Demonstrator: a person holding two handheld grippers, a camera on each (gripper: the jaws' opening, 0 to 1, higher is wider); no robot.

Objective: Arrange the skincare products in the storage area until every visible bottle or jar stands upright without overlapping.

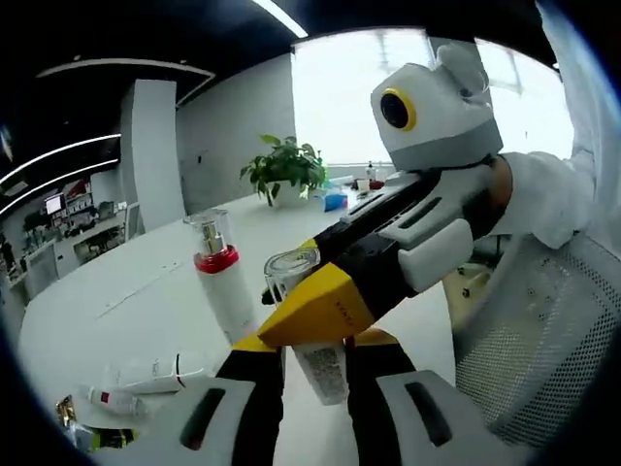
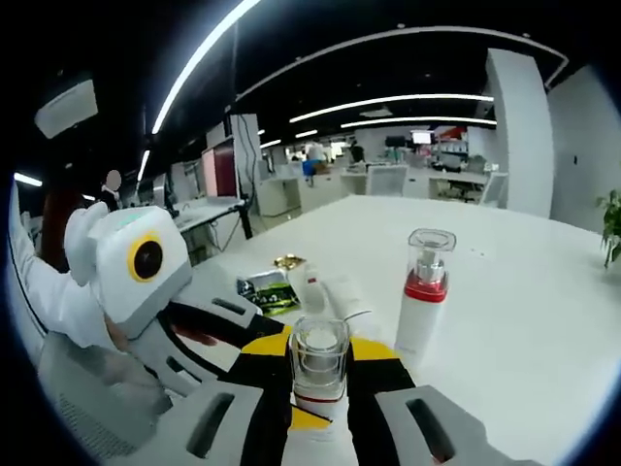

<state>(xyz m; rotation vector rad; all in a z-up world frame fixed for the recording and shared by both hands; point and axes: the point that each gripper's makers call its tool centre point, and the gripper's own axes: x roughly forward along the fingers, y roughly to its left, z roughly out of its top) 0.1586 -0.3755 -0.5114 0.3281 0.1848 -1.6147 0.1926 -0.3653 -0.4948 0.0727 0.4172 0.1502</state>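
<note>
White table (image 2: pixel 543 291) wide open — both claws gripping 1 bottle (image 2: pixel 318 364).

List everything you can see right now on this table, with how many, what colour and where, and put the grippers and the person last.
Pump bottle: one, white with a red collar and clear cap, standing upright on the table.
Second bottle: one, white with a clear cap, held between both grippers' jaws.
Tubes: two, white, one with red print, lying flat.
Sachet: one, green and dark, lying flat beside the tubes.
Potted plant: one, green, at the table's far end.
Table: one, white.
Left gripper: black and yellow, on the second bottle.
Right gripper: black and yellow, on that bottle.
Sleeve: white, behind the right gripper.
</note>
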